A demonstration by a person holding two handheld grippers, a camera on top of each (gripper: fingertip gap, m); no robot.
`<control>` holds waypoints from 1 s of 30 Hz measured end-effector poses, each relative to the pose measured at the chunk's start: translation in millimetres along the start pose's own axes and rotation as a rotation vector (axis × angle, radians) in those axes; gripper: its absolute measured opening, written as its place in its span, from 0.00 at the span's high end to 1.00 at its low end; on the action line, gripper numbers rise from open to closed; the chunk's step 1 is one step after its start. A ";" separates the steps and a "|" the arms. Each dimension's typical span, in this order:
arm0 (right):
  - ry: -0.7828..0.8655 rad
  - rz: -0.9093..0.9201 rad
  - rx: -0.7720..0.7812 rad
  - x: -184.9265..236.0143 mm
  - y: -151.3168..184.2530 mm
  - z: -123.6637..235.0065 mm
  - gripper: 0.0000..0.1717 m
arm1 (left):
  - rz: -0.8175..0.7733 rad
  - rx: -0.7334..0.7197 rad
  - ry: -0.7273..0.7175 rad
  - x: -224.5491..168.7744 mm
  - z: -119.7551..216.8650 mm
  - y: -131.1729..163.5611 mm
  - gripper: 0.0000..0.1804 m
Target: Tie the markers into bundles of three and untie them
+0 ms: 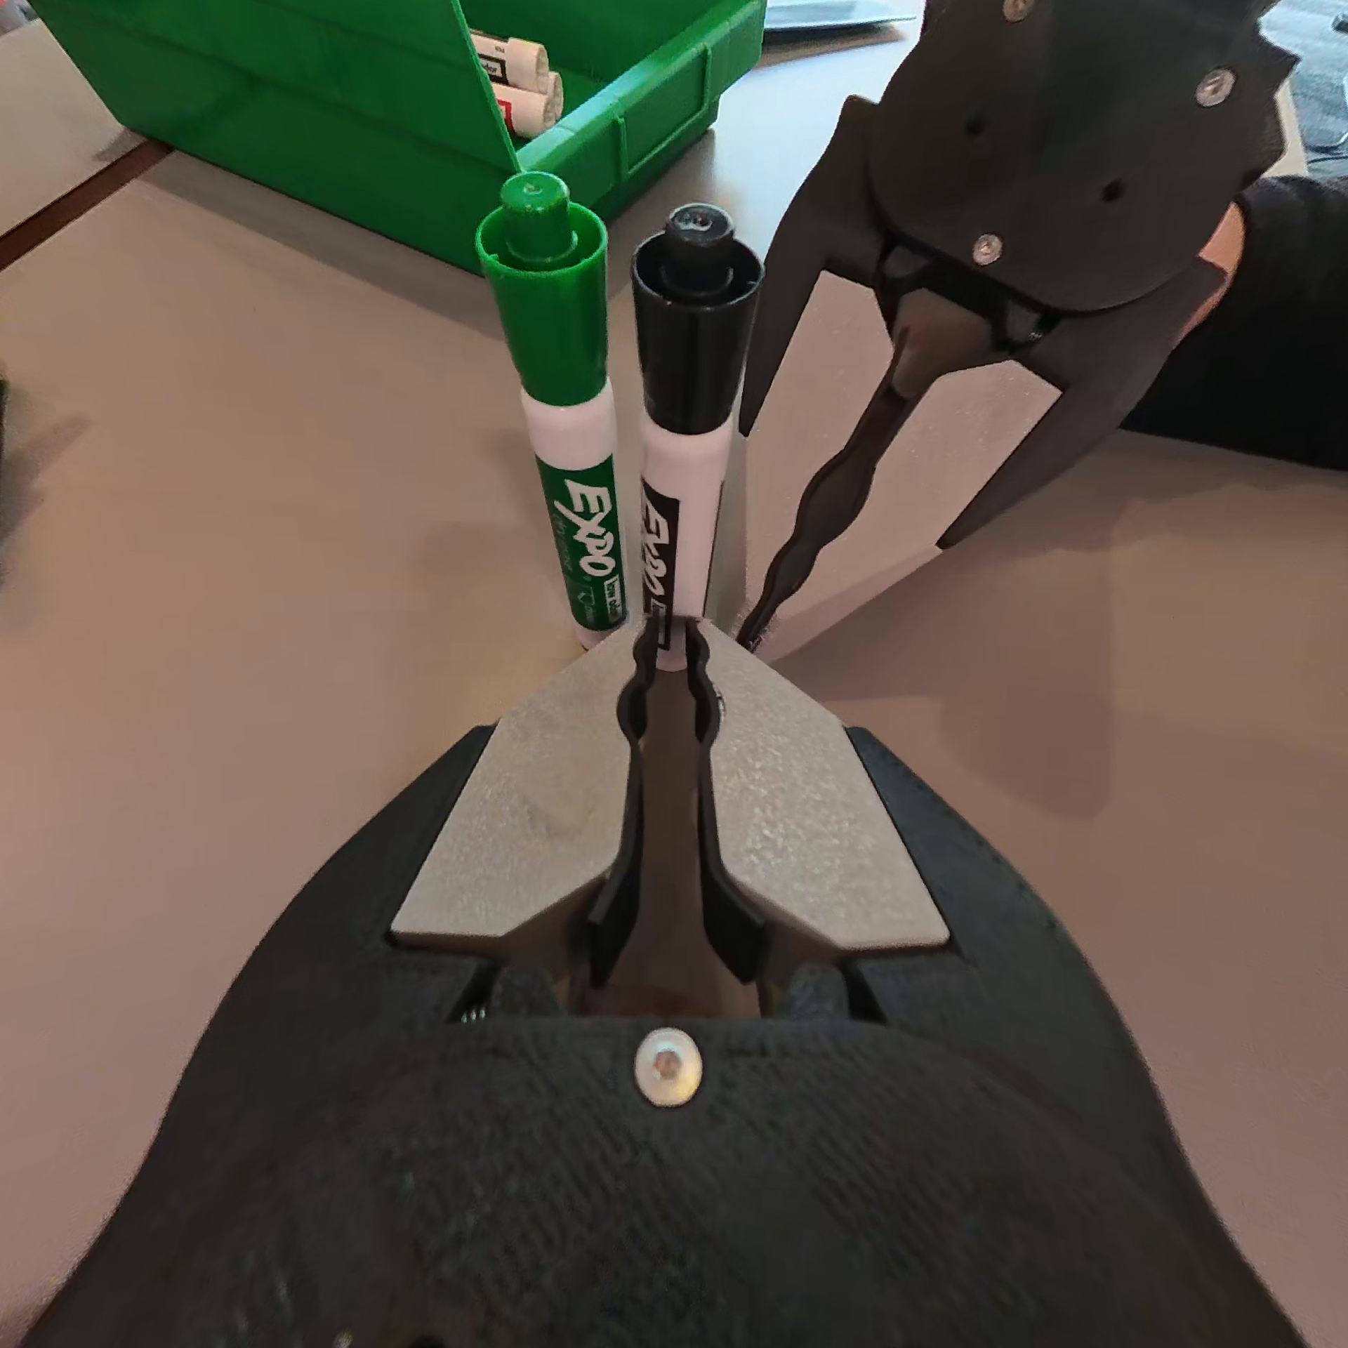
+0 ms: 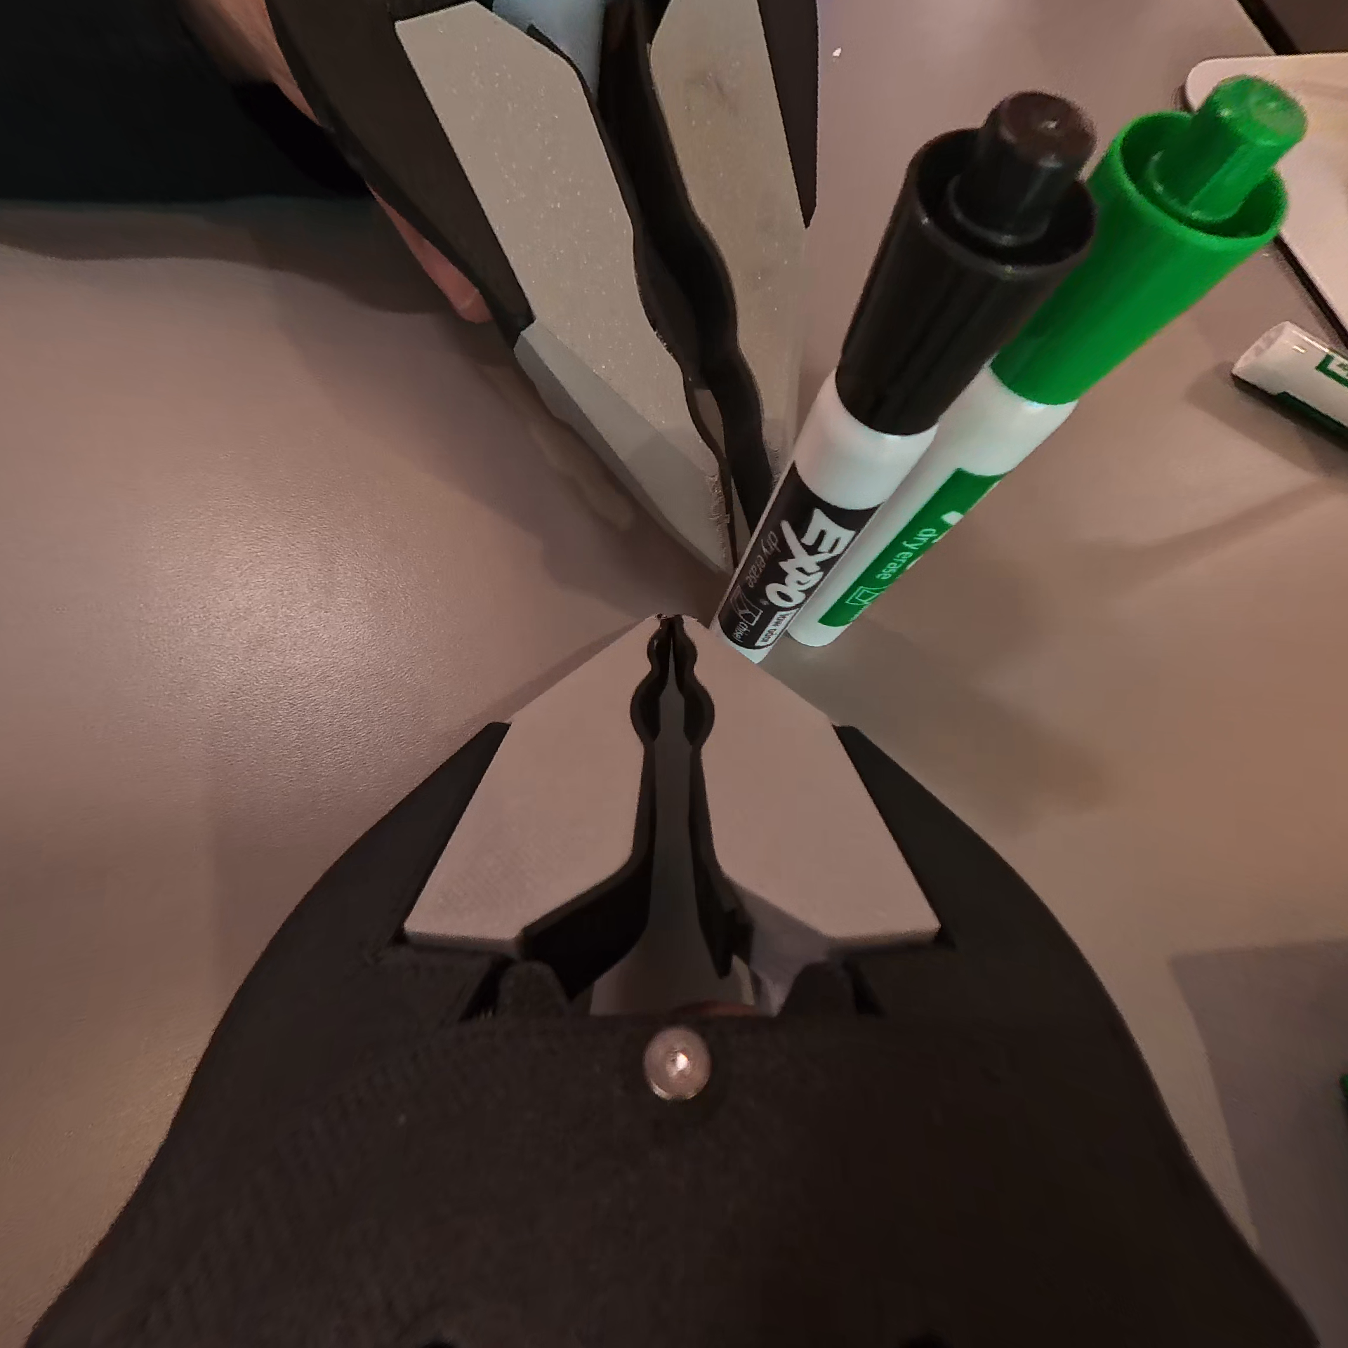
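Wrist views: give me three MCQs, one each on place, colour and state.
1. In the left wrist view, the markers lying down are:
A. in the green bin
B. under the right tongs
C. on a plate

2. The two upright markers' caps are:
A. red and blue
B. green and black
C. both black

3. The right tongs are:
A. wide open
B. shut
C. clamped round the green marker

Answers:
1. A, their white ends show inside the bin.
2. B, one green cap stands beside one black.
3. B, the fingertips meet, with both markers standing off to the side.
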State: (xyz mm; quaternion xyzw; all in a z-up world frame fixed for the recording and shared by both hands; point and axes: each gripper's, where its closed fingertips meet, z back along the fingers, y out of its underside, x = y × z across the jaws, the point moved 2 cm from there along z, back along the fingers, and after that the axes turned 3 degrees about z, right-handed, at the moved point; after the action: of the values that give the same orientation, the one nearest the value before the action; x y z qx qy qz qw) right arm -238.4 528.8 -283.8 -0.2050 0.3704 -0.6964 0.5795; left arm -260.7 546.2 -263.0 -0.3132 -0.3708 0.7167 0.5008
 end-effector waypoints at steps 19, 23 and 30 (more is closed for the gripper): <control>0.044 0.008 0.017 -6.8 0.5 -3.1 1.00 | 0.006 -0.005 -0.006 1.1 0.2 -0.7 0.96; 0.046 0.002 0.016 -7.7 0.4 -2.9 1.00 | 0.006 -0.005 -0.009 1.5 0.1 -0.8 0.96; 0.048 0.000 0.020 -8.0 0.8 -3.5 1.00 | 0.011 0.008 -0.027 3.8 -1.5 0.4 0.95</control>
State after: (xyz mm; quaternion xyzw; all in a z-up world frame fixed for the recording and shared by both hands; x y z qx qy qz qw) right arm -238.4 537.4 -285.5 -0.1823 0.3771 -0.7048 0.5726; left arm -260.9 550.1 -264.4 -0.3034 -0.3728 0.7252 0.4929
